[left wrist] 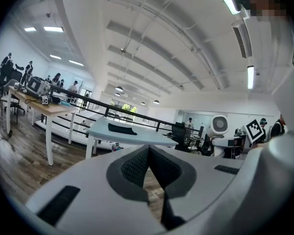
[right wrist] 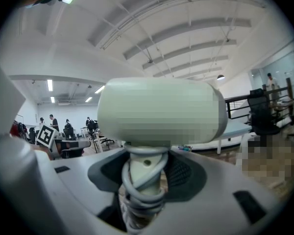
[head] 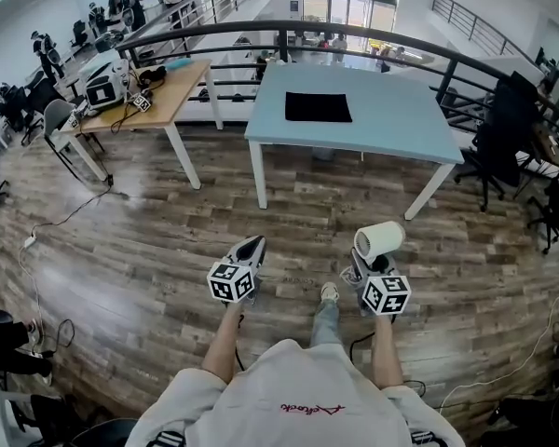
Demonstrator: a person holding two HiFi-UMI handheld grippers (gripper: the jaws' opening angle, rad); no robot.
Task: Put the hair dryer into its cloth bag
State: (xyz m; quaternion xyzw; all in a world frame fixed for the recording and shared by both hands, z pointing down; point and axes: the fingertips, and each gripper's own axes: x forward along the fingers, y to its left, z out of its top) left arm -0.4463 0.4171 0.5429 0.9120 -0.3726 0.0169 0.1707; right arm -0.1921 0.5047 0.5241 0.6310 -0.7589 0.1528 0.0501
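A pale hair dryer stands upright in my right gripper, which is shut on its handle; the cord is wound round that handle. Its barrel fills the middle of the right gripper view. My left gripper is shut with nothing in it, its pads pressed together. Both grippers hang over the wooden floor, short of the light blue table. A black cloth bag lies flat on that table; in the left gripper view the cloth bag shows ahead on the tabletop.
A wooden desk with equipment stands at the left of the blue table. A black office chair is at the right. A curved dark railing runs behind the tables. Cables trail over the floor at the left. People stand far off.
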